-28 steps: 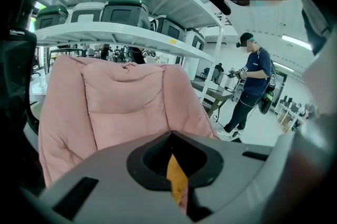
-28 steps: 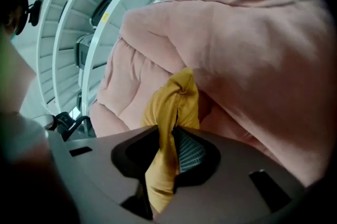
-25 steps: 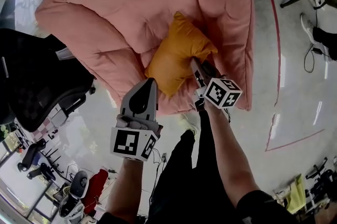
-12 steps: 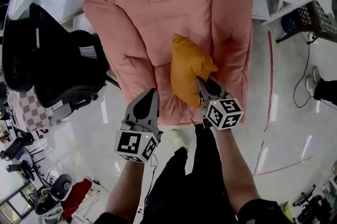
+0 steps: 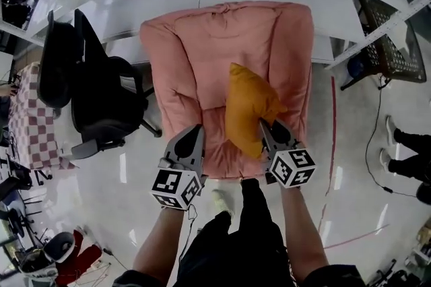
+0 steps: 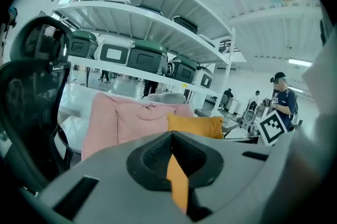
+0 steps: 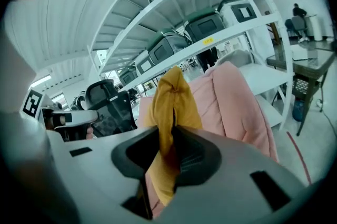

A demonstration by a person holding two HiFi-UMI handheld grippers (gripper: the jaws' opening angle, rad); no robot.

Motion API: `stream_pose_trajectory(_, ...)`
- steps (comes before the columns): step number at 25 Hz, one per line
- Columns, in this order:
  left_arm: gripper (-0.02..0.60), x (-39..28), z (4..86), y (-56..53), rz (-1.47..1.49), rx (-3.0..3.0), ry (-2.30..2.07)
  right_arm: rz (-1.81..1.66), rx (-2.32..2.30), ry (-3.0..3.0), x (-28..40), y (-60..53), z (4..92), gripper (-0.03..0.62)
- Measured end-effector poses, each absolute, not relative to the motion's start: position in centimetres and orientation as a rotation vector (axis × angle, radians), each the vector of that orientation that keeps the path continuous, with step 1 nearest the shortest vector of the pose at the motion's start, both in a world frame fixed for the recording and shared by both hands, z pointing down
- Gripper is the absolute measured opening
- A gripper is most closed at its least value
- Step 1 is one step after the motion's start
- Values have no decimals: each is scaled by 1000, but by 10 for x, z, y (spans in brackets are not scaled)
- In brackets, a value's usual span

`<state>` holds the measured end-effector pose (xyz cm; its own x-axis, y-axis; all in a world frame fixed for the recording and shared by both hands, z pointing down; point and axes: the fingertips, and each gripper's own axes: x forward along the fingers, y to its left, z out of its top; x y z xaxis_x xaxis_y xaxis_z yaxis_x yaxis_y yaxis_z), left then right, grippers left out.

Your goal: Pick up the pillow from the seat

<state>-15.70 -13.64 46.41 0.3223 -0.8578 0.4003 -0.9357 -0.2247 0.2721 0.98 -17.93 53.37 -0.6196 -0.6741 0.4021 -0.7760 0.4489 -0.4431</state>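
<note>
1. Orange pillow: over the seat of a pink padded armchair, standing on end in the head view. The lower right corner is gathered into a pinch. From the left gripper view it shows as a flat orange block in front of the armchair's back. Can't tell if any edge touches the seat cushion.
2. Right hand-held gripper: clamped on that gathered corner. In the right gripper view the fabric runs up between the two dark pads and bunches above them, with a fold hanging below. Jaws are held slightly apart by the cloth.
3. Left hand-held gripper: jaws pressed together to a point, nothing between the tips. It sits just beside the pillow's left edge, over the front of the seat and apart from the fabric.
4. Marker cubes sit behind each gripper, with bare forearms running back to the wearer.
5. Surroundings:
   - Black office chair just left of the armchair.
   - White shelving behind it, carrying green-lidded bins.
   - Glossy pale floor with a red line to the right.
   - A person in a dark shirt stands far off to the right in the left gripper view.
</note>
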Motion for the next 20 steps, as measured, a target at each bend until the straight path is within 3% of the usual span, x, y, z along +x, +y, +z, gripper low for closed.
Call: stream_pose_trajectory(20,6,-171,278,-121,13,2280,-1646,526,1353,-2734,7,-159,304,86)
